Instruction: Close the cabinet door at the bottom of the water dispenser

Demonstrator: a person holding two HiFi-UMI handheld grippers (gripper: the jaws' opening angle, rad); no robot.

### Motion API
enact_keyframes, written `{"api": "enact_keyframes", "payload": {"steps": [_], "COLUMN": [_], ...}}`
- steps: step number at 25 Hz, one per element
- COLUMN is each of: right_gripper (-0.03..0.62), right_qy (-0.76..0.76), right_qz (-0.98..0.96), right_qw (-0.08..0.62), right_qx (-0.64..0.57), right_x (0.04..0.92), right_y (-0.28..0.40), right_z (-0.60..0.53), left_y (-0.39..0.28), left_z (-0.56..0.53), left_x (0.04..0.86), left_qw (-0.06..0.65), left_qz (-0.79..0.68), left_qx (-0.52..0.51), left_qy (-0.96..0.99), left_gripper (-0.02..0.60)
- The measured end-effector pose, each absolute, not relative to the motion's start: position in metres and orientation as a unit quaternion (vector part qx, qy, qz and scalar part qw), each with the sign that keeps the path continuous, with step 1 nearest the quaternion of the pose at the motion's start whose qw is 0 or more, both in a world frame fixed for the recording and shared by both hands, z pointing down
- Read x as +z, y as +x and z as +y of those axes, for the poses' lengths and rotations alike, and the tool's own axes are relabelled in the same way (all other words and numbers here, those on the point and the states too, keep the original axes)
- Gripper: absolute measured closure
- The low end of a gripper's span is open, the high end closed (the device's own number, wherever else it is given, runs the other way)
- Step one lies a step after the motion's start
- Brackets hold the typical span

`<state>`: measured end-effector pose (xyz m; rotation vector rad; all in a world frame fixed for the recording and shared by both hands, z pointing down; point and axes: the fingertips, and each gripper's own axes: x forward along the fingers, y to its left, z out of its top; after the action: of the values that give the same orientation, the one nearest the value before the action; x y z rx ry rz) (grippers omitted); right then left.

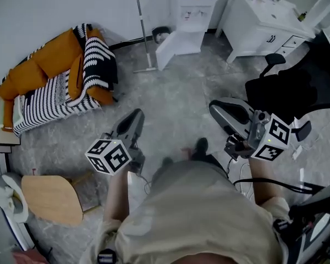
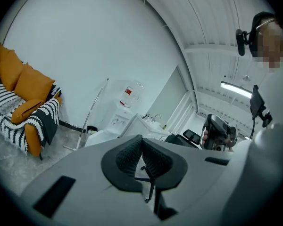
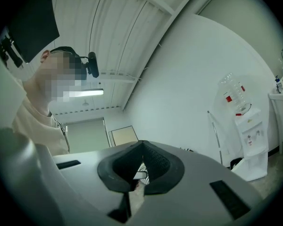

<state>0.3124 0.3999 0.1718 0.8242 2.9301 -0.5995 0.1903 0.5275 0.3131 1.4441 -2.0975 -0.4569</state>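
Left gripper (image 2: 141, 140) has its jaws pressed together and holds nothing; right gripper (image 3: 142, 147) is likewise closed and empty. Far ahead, the cabinet door (image 1: 173, 47) stands open.

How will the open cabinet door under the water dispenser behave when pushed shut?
The cabinet door looks like a thin, stiff white panel, so it probably swings lightly. The water dispenser is tall and narrow, bottle on top, so a hard shove might rock it.
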Motion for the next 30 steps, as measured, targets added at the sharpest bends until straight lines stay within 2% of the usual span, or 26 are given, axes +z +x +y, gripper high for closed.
{"api": "enact_keyframes", "payload": {"steps": [4,11,15,22,30], "right_gripper": [0.594,0.594,0.594,0.594,0.594], "right_qy": [0.262,0.268,0.275,0.275,0.279], "right_qz": [0.949,0.936,0.929,0.915,0.903], "right_qw": [0.028,0.047,0.052,0.057,0.037], "right_qx": [-0.174,-0.224,-0.243,-0.288,-0.324], "right_x": [0.177,0.186,0.195,0.211,0.230], "right_y": [0.319,0.330,0.336,0.358,0.346], "right_z": [0.345,0.226,0.208,0.155,0.159], "left_y": [0.188,0.190,0.196,0.221,0.207], "left_z": [0.470,0.364,0.344,0.275,0.286], "left_x": [0.302,0.295,0.302,0.290,0.297], "left_qw": [0.276,0.280,0.294,0.278,0.276], "left_qz": [-0.790,-0.810,-0.811,-0.806,-0.815], "left_qx": [-0.170,-0.132,-0.131,-0.063,-0.043], "left_qy": [0.521,0.497,0.489,0.519,0.507], "left_gripper": [0.592,0.593,0.593,0.592,0.592]}}
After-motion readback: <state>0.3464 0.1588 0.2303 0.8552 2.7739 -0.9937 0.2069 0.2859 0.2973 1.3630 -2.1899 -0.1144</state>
